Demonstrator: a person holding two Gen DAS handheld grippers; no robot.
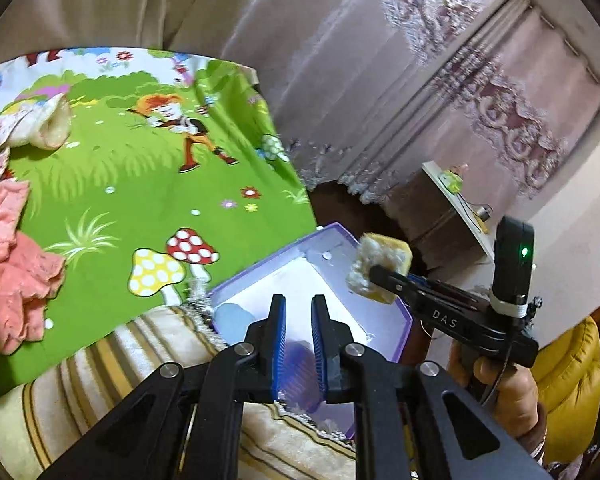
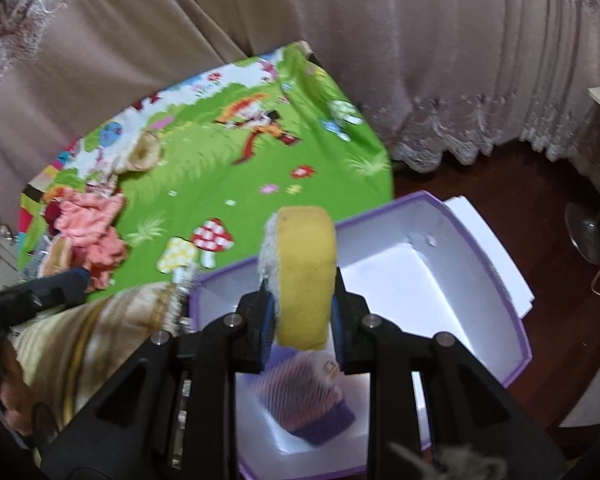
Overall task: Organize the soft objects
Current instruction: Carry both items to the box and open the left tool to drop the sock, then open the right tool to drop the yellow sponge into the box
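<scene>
My right gripper [image 2: 302, 292] is shut on a yellow sponge [image 2: 306, 276] with a white fuzzy side and holds it above the white box with a purple rim [image 2: 496, 268]. The sponge [image 1: 380, 266] and right gripper [image 1: 376, 270] also show in the left wrist view, over the box's far corner [image 1: 332, 236]. A purple sponge in netting [image 2: 308, 400] lies in the box. My left gripper [image 1: 299, 308] is open and empty above the box's near side. A pink cloth [image 1: 8, 264] and a beige sponge [image 1: 54, 128] lie on the green cartoon mat [image 1: 140, 184].
A striped beige cushion [image 1: 132, 364] lies beside the box. Mauve curtains [image 2: 340, 20] hang behind. A dark wood floor [image 2: 520, 200], a fan base [image 2: 588, 236], a side table [image 1: 456, 200] and a yellow seat [image 1: 568, 372] are on the right.
</scene>
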